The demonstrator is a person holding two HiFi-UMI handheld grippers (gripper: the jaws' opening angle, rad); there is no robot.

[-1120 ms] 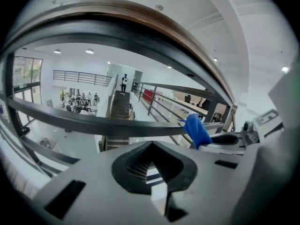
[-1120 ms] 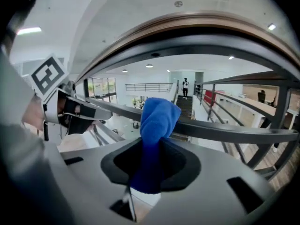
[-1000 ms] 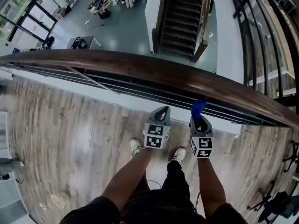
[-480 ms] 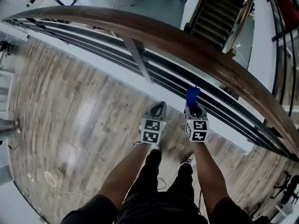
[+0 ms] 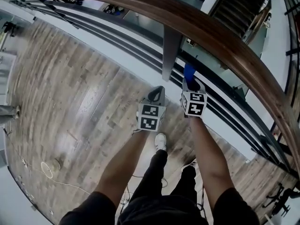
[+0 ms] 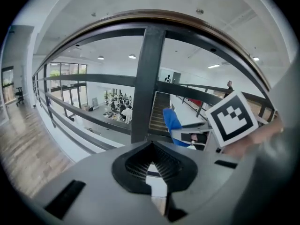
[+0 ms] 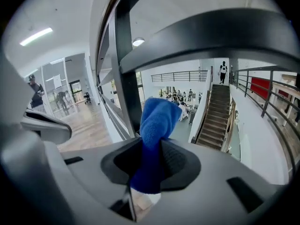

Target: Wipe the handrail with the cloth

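Grey plastic left gripper (image 5: 157, 90), at 9 o'clock of its partner, is clenched on nothing. The right gripper (image 5: 191, 84) pinches the blue fleecy cloth (image 5: 189, 71), not yet touching the curved brown wooden handrail (image 5: 212, 34) at 1 o'clock. I would lift the cloth onto the rail's top and press evenly. Both rail ends are cut off.

Bright, even daylight; fisheye-warped edges
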